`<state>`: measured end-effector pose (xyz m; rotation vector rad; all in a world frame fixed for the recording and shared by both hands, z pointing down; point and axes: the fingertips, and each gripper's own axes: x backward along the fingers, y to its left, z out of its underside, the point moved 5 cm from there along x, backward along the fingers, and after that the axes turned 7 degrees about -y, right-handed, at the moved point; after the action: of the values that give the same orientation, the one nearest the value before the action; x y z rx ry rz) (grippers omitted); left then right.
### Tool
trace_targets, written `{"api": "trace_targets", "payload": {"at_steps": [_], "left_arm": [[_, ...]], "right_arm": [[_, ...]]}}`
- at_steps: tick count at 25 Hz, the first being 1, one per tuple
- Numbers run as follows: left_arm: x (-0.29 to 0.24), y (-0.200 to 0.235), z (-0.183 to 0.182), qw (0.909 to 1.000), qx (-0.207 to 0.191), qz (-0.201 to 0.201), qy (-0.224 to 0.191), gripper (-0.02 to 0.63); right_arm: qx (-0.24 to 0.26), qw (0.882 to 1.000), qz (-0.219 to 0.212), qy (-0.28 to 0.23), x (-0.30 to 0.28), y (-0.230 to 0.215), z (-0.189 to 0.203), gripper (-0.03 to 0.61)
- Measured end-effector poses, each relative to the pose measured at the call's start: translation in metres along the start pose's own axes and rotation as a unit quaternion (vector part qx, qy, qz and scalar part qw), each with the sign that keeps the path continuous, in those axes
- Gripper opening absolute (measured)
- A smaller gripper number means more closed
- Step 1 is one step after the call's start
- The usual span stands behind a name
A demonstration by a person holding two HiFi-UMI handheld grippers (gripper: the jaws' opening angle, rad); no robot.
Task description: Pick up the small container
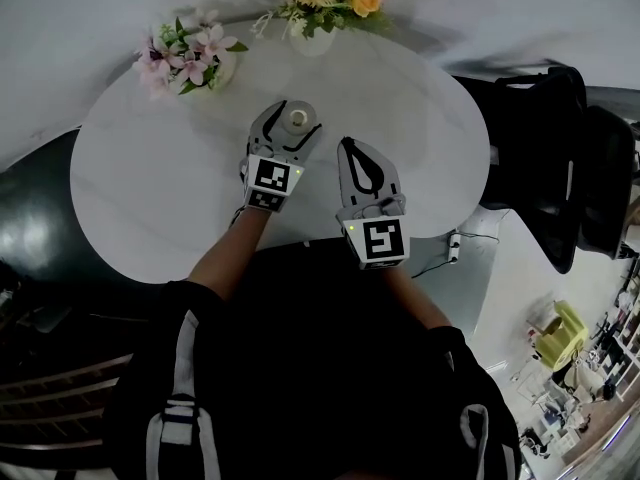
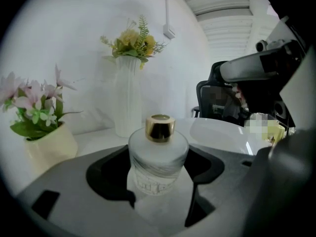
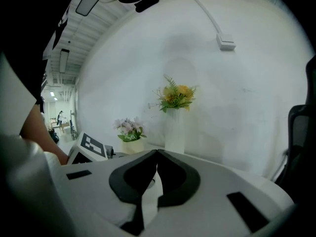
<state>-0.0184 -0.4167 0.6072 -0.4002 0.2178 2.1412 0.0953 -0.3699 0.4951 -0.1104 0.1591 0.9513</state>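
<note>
The person is holding the left gripper (image 1: pixel 302 115) out over the round white tabletop (image 1: pixel 140 183), its fingers standing apart with the small container (image 2: pixel 158 159) sitting between them. The container is a frosted glass bottle with a gold cap, standing upright on the tabletop near the far middle. In the left gripper view the black pads are curving round both sides of the bottle and lying close to its lower body; whether they are pressing on the glass cannot be told. The right gripper (image 1: pixel 346 144) is lying just to the right of the left one, nearer the person. Its fingers are drawn together, meeting at the tips and holding nothing, with only a thin white sliver showing along the seam. Beyond the container, at the far edge of the tabletop, a tall white ribbed vase (image 2: pixel 127 95) is carrying yellow flowers, and to its left a cream pot (image 2: pixel 49 149) is carrying pink blossoms and green leaves. Both are standing well apart from the bottle. A black office chair (image 1: pixel 545 143) is standing off the right side of the tabletop.
</note>
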Motion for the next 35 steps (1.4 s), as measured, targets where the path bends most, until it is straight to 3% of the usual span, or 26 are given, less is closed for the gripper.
{"api": "trace_targets", "payload": {"at_steps": [21, 35], "left_arm": [[0.085, -0.029, -0.142, 0.9947, 0.029, -0.039, -0.091, 0.333], [0.154, -0.052, -0.198, 0.9811, 0.01, -0.112, -0.157, 0.333]], "right_arm": [[0.026, 0.994, 0.057, -0.092, 0.054, -0.014, -0.062, 0.022], [0.049, 0.985, 0.096, -0.136, 0.098, -0.019, -0.117, 0.022]]}}
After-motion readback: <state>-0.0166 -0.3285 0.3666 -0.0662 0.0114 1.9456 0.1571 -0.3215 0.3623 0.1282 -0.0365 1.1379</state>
